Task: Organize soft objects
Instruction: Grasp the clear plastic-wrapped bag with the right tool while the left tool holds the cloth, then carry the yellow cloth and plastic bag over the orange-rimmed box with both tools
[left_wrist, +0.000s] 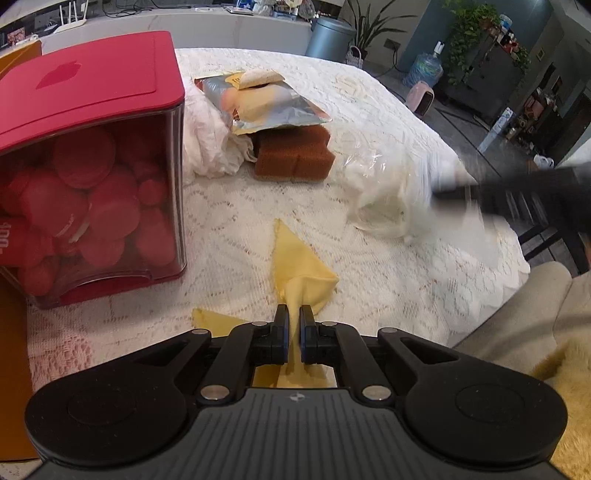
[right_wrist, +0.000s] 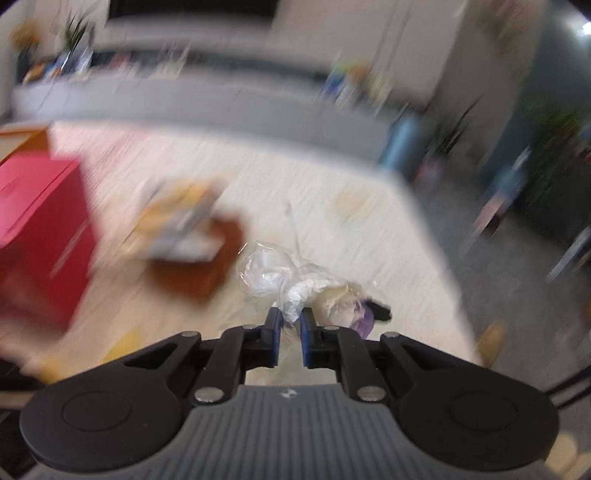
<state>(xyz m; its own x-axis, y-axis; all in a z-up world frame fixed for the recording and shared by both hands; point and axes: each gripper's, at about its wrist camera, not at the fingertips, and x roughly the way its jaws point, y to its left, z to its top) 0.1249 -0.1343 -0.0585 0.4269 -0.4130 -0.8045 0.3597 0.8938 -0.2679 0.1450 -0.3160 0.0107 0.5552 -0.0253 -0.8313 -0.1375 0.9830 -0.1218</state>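
Left claw: crumpled yellow cloth

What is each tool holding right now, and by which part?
Left tool: shut on the yellow cloth, pinching a gathered fold near its middle. Right tool: shut on the clear plastic bag, gripping its crumpled near end.

Both wrist views overlook table

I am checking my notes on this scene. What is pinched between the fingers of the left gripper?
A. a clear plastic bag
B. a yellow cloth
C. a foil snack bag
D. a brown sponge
B: in the left wrist view the left gripper is closed on a fold of the yellow cloth, while the brown sponge lies apart, farther back.
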